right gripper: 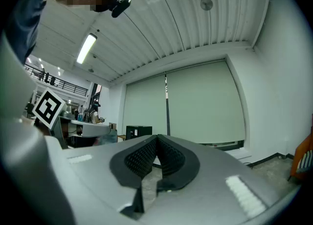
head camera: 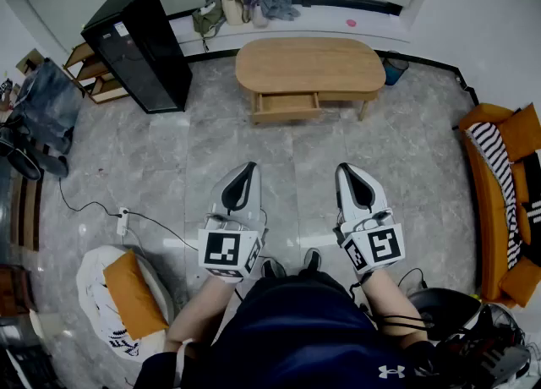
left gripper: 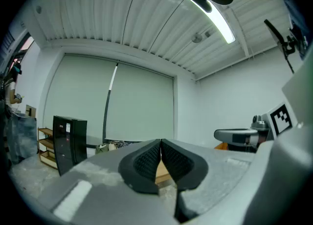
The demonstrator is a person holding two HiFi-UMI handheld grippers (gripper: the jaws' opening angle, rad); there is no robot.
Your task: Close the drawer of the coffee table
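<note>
The oval wooden coffee table (head camera: 309,64) stands across the room near the far wall. Its drawer (head camera: 289,104) sticks out a little from the front, toward me. My left gripper (head camera: 241,184) and right gripper (head camera: 355,183) are held side by side at waist height, well short of the table, both pointing level at it. Both are shut with nothing between the pads. In the left gripper view the closed pads (left gripper: 146,160) hide all but a sliver of the table (left gripper: 162,171). The right gripper's pads (right gripper: 142,159) also meet.
A black cabinet (head camera: 139,45) stands left of the table beside a wooden shelf (head camera: 89,74). An orange sofa (head camera: 505,193) lines the right wall. A white beanbag with an orange cushion (head camera: 127,298) and a floor cable with power strip (head camera: 122,220) lie at my left.
</note>
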